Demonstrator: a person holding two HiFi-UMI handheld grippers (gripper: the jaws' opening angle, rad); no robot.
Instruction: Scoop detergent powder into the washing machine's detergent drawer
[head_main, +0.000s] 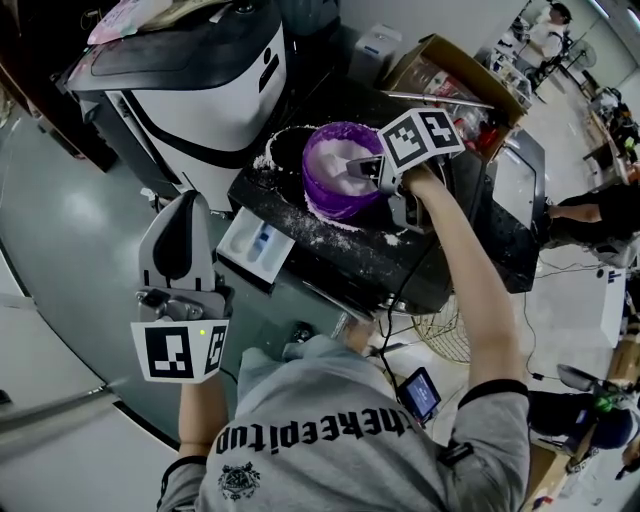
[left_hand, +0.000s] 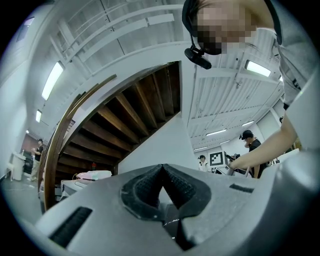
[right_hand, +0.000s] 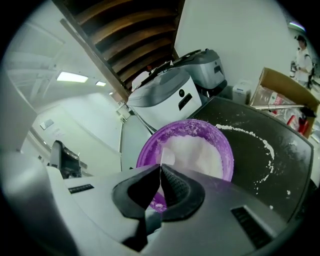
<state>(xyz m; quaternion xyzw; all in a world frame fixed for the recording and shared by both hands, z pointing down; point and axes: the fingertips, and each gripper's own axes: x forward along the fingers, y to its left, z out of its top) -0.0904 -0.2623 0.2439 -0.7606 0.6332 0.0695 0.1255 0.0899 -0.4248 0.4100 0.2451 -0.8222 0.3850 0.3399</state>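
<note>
My right hand-held gripper (right_hand: 160, 167) is clamped shut on a pale scoop (right_hand: 167, 156) that reaches into the purple bowl (head_main: 325, 205) of detergent powder (head_main: 340, 155), upper centre on the black tabletop (right_hand: 280, 150). The open detergent drawer (head_main: 255, 243) lies lower left of the bowl. My left hand-held gripper (left_hand: 161, 167) is closed, empty and pointed upward

Open cardboard box (head_main: 455, 75) at the far right corner of the black counter (right_hand: 285, 150). Past the far left corner stands a white-and-grey appliance (head_main: 190, 90) with something pink (head_main: 130, 15) on top, and a darker grey appliance (right_hand: 202, 65) just beside it. Wooden stair treads (left_hand: 125, 125) slope overhead, a ceiling light (left_hand: 258, 68) glows, and a person in a dark cap (left_hand: 251, 145) stands well back. A small screen (head_main: 420, 393) shows below the near edge.
</note>
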